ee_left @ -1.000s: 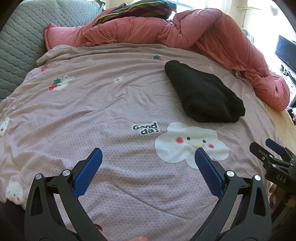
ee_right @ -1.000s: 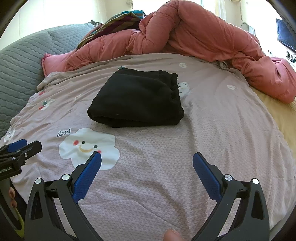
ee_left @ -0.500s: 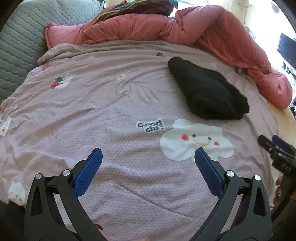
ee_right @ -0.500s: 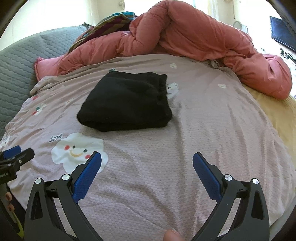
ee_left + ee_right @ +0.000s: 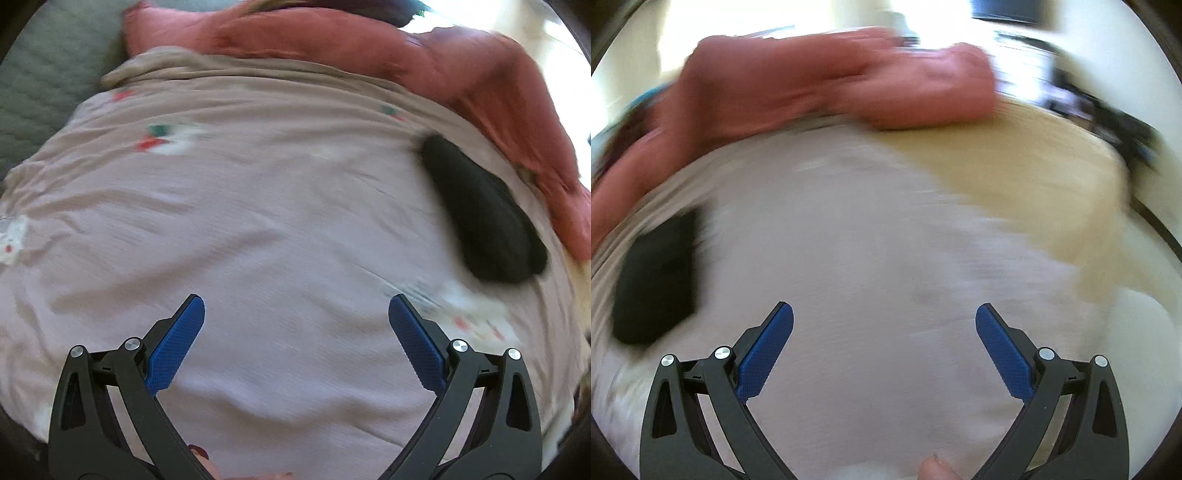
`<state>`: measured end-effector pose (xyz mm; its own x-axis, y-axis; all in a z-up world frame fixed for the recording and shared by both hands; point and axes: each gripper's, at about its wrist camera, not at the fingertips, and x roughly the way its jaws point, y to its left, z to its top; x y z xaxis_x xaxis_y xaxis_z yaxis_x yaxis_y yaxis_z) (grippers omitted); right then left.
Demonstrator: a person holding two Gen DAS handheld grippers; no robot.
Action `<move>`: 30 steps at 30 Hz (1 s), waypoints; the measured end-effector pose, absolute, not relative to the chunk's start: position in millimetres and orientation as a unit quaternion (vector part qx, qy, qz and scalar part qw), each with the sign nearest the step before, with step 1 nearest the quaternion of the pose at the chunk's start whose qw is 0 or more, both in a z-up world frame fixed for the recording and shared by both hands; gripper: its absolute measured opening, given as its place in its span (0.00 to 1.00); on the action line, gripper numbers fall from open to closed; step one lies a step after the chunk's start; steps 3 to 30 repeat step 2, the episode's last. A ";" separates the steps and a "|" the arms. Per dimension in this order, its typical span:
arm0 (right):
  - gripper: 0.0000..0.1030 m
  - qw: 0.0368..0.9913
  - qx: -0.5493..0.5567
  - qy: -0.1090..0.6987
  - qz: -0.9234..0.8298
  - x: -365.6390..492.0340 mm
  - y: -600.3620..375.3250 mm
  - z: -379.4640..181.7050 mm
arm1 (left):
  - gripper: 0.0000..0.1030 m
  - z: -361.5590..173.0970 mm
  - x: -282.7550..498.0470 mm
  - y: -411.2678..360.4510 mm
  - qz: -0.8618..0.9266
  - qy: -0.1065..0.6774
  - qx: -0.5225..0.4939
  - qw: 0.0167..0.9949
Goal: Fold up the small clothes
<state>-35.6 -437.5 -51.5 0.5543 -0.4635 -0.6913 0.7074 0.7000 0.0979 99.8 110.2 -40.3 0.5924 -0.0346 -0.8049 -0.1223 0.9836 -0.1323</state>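
Bedsheet (image 5: 258,221): one, pinkish with cartoon prints, filling most of both views; broad bare stretch ahead of each gripper
Quilt (image 5: 480,74): one, coral, bunched along the sheet's far edge
Yellow bedding (image 5: 1034,166): one patch at the sheet's right side
Folded garment (image 5: 480,214): one, black, lying on the sheet near the quilt, well apart from both grippers
Left gripper (image 5: 296,332): blue pads spread wide, nothing between
Right gripper (image 5: 884,339): pads spread wide, holding nothing; view heavily blurred
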 end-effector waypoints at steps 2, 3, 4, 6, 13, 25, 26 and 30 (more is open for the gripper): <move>0.96 0.829 0.224 0.316 -0.402 -65.1 -482.3 -55.1 | 0.91 -42.8 113.9 162.4 0.088 0.447 -0.092 0.885; 0.96 0.829 0.224 0.316 -0.402 -65.1 -482.3 -55.1 | 0.91 -42.8 113.9 162.4 0.088 0.447 -0.092 0.885; 0.96 0.829 0.224 0.316 -0.402 -65.1 -482.3 -55.1 | 0.91 -42.8 113.9 162.4 0.088 0.447 -0.092 0.885; 0.96 0.829 0.224 0.316 -0.402 -65.1 -482.3 -55.1 | 0.91 -42.8 113.9 162.4 0.088 0.447 -0.092 0.885; 0.96 0.829 0.224 0.316 -0.402 -65.1 -482.3 -55.1 | 0.91 -42.8 113.9 162.4 0.088 0.447 -0.092 0.885; 0.96 0.829 0.224 0.316 -0.402 -65.1 -482.3 -55.1 | 0.91 -42.8 113.9 162.4 0.088 0.447 -0.092 0.885; 0.96 0.829 0.224 0.316 -0.402 -65.1 -482.3 -55.1 | 0.91 -42.8 113.9 162.4 0.088 0.447 -0.092 0.885; 0.96 0.829 0.224 0.316 -0.402 -65.1 -482.3 -55.1 | 0.91 -42.8 113.9 162.4 0.088 0.447 -0.092 0.885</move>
